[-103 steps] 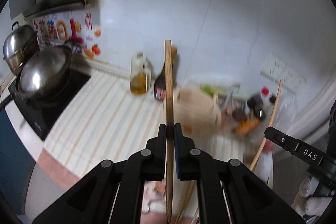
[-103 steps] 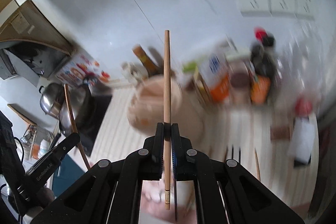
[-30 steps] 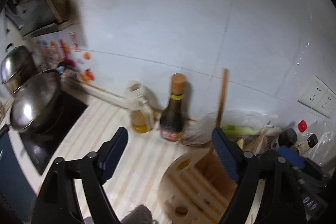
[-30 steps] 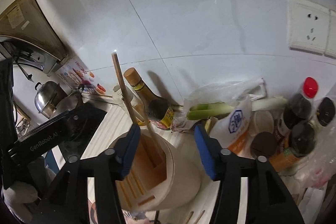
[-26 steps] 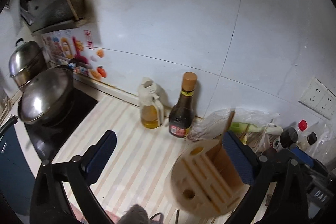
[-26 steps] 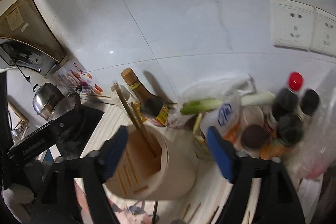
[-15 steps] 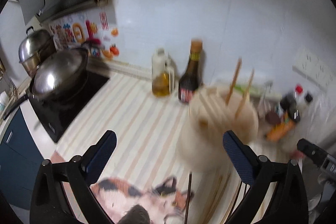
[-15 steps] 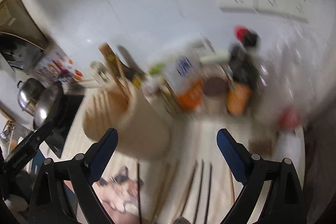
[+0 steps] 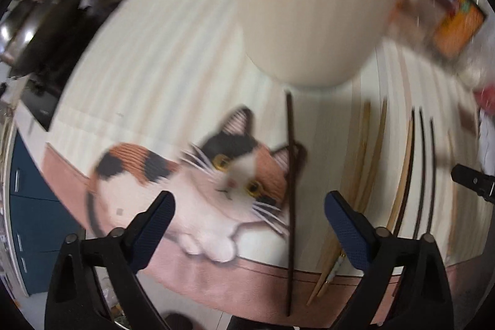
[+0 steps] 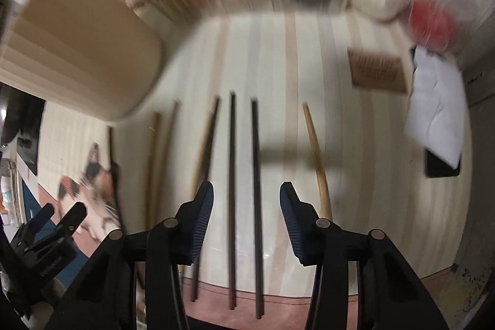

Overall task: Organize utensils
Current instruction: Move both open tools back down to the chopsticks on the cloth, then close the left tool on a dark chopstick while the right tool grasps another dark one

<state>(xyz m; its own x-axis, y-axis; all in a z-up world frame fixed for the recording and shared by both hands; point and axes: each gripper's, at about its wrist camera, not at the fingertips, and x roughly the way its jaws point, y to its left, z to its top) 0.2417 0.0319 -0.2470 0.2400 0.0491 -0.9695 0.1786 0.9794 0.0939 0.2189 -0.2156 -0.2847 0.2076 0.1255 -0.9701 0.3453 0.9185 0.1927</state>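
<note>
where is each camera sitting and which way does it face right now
Left wrist: sits behind the open left tongs, facing down at a dark chopstick lying across the calico cat print mat, with the round beige utensil holder beyond.
Right wrist: sits behind the open right tongs, facing down at two dark chopsticks on the striped counter; the left tongs show at lower left.
Shared: holder, cat mat, chopsticks.

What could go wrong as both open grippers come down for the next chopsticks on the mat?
1. Two dark chopsticks lie close together between the right gripper fingers; it may grab both.
2. The dark chopstick under the left gripper sticks out past the mat edge; a nudge could tip it off.
3. The holder stands close behind; a hasty lift might knock it.
</note>
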